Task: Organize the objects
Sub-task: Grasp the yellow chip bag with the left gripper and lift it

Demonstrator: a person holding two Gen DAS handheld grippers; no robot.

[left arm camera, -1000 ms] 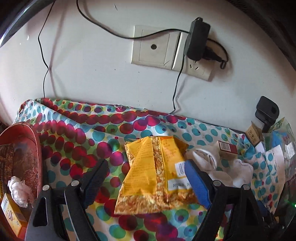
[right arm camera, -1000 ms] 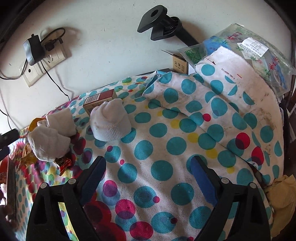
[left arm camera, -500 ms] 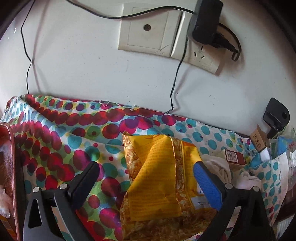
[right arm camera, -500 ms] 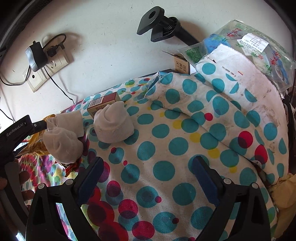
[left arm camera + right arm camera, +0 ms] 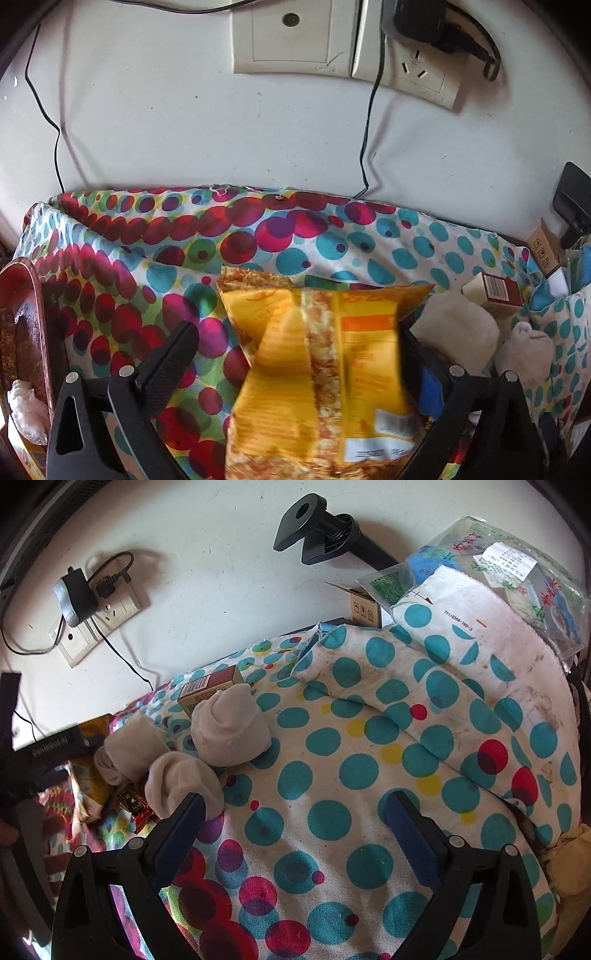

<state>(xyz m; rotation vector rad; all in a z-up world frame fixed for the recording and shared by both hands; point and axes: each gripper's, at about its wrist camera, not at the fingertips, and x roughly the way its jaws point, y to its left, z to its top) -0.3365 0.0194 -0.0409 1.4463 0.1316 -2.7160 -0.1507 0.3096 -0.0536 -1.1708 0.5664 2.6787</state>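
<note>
Setting: White wall with a double socket plate (image 5: 343,44) stood behind a tabletop covered by a polka-dot cloth (image 5: 332,775).
Snack bag: the crinkled yellow foil snack bag (image 5: 317,373) lay between the fingers of the left tool (image 5: 295,350); its right edge touched the right finger, the left finger stood apart, so the tool was spread and not yet clamped.
Socks: three rolled off-white socks (image 5: 229,731) sat clustered on the cloth, just beside a small brown cardboard box with a barcode (image 5: 210,688).
Right tool: the right tool (image 5: 295,812) hovered over bare cloth, spread wide, holding nothing.
Other clutter: a red-wrapped candy (image 5: 133,801) lay by the socks; a clear printed plastic bag (image 5: 498,572) rested at the far right.
Progress: judged early; everything looked loose and unsorted, with the bag the first item being taken.
</note>
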